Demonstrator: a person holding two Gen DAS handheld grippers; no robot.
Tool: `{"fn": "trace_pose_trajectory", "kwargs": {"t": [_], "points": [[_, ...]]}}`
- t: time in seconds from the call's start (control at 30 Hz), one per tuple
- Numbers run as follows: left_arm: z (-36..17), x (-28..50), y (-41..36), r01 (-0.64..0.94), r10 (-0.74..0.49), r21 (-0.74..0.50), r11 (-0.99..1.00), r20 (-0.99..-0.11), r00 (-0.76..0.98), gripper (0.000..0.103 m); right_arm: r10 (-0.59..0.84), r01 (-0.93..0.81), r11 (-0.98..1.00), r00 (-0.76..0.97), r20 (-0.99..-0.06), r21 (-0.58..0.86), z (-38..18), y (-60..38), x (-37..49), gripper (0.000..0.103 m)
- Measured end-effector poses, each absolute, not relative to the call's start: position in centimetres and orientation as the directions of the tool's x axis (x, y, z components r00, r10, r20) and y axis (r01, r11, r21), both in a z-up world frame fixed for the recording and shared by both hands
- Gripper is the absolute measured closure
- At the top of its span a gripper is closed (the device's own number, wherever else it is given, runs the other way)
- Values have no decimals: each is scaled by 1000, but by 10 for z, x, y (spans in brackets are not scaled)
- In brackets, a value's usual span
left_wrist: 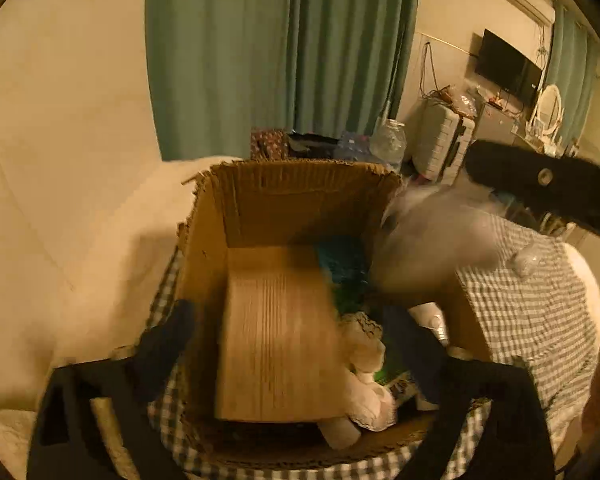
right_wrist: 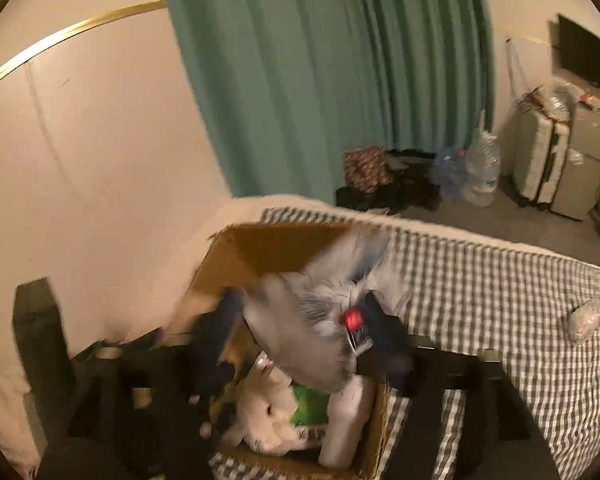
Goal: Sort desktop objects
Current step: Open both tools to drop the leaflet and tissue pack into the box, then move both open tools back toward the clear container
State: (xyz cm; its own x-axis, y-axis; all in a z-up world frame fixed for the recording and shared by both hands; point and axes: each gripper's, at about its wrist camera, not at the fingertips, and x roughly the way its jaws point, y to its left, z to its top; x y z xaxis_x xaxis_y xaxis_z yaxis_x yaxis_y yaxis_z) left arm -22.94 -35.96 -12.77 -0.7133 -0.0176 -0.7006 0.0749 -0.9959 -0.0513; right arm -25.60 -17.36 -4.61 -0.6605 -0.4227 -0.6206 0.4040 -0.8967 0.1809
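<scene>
A grey, crinkled plastic bag with a red spot hangs blurred between the right gripper fingers, over the open cardboard box on the checked cloth; whether the pads press it I cannot tell. The left gripper tilts down over the box, jaws wide and empty, a tan carton inside below them.

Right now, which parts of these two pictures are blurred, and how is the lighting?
Left wrist view: warm, dim yellowish light; the cardboard piece in the box is motion-smeared, and a grey shape at its right edge is a blur. Right wrist view: the grey-white object between the fingers is streaked; curtain stays sharp.
</scene>
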Motion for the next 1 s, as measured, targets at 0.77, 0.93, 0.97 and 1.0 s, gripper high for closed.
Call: {"fn": "trace_pose_trajectory", "kwargs": {"t": [0.77,0.93,0.97,1.0], "points": [[-81,-155,-149,-140,135,-46,-989,-662,-737,0,-64,89,-996,-868,-492,-28,14,53,-122,13],[-77,-150,-73,-230,207,-54,-972,-659,-723,0,-43,30,-999,-871,-489,35,19,121,-104,8],[-78,-149,-62,-247,221,-54,-967,-653,-724,0,-34,19,-999,-871,-489,36,18,130,-103,7],[-78,-149,-48,-266,233,-48,-963,-645,-728,0,-16,1,-1000,-873,-488,31,15,141,-101,5]]}}
